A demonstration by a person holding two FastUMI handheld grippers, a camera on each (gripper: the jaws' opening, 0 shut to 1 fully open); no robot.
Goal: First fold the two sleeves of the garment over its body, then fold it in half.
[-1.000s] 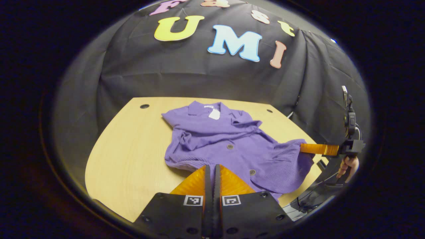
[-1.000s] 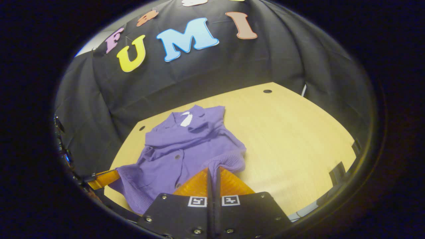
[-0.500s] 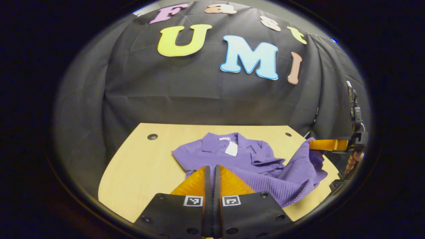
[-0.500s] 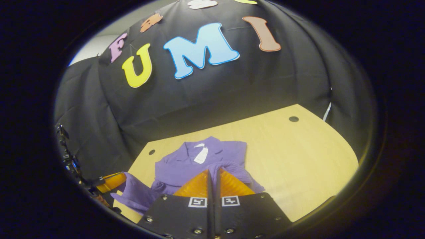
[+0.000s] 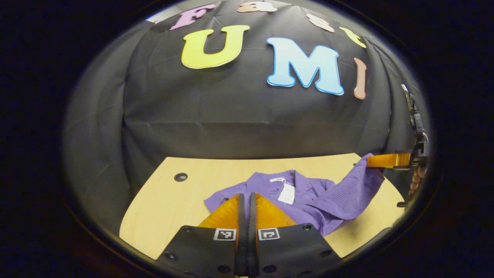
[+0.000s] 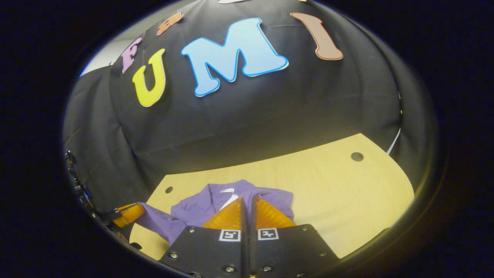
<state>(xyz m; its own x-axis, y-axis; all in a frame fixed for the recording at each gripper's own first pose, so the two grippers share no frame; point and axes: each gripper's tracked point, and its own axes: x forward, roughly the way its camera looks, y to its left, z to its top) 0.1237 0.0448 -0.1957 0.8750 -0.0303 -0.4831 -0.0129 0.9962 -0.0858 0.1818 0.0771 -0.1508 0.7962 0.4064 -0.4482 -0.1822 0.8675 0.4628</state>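
Observation:
A purple collared garment (image 5: 308, 193) with a white tag (image 5: 286, 193) lies on the wooden table (image 5: 166, 200), collar toward the wall. My left gripper (image 5: 247, 195) is shut on its bottom hem, which is lifted above the body. The hem stretches right to the right gripper (image 5: 370, 160), raised and pinching the other corner. In the right gripper view, my right gripper (image 6: 247, 199) is shut on the hem just short of the collar (image 6: 227, 191). The left gripper (image 6: 133, 212) holds the far corner at the left. The folded sleeves are hidden under the lifted cloth.
The black cloth wall (image 5: 239, 116) rises close behind the table. Small round holes (image 5: 180, 177) (image 6: 357, 156) mark the table's back corners. Bare wood spreads to the right of the garment (image 6: 339, 193). A person's hand (image 5: 417, 177) grips the right gripper.
Both grippers have carried the hem up and forward over the body toward the collar. The buttoned lower front, visible a second ago, is now covered by the raised cloth.

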